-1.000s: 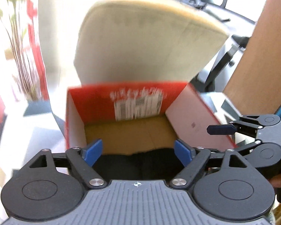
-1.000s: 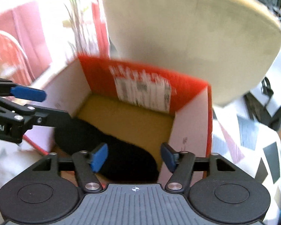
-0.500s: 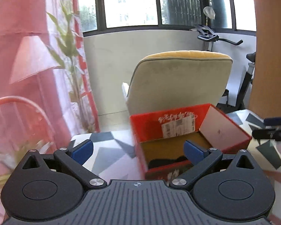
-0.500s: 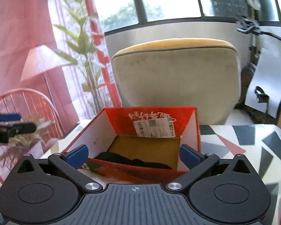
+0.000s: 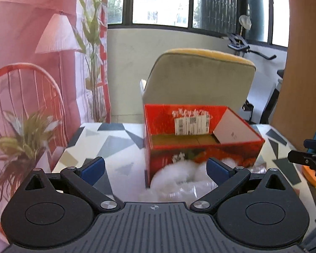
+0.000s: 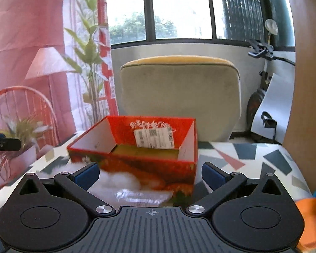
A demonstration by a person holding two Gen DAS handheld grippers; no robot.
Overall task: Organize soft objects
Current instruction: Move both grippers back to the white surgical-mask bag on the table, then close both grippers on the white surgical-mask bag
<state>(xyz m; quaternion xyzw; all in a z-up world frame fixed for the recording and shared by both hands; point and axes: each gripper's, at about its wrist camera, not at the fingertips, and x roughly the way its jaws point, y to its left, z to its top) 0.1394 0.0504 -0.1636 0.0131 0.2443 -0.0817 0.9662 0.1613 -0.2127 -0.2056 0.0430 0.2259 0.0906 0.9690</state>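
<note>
Now both claws, left claw point(image 5: 155, 166) and right claw point(image 6: 150, 174), gaping wide, holding nothing; white fluffy item point(image 5: 177, 174) lying outside red box point(image 5: 202, 149), awaiting boxing.

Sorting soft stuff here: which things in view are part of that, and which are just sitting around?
Job:
- red box, open on the table
- white fluffy item in front of it
- clear plastic wrap beside it
- left gripper and right gripper, both open and empty

Lying about:
- chair
- potted plant
- exercise bike
- lamp
</note>
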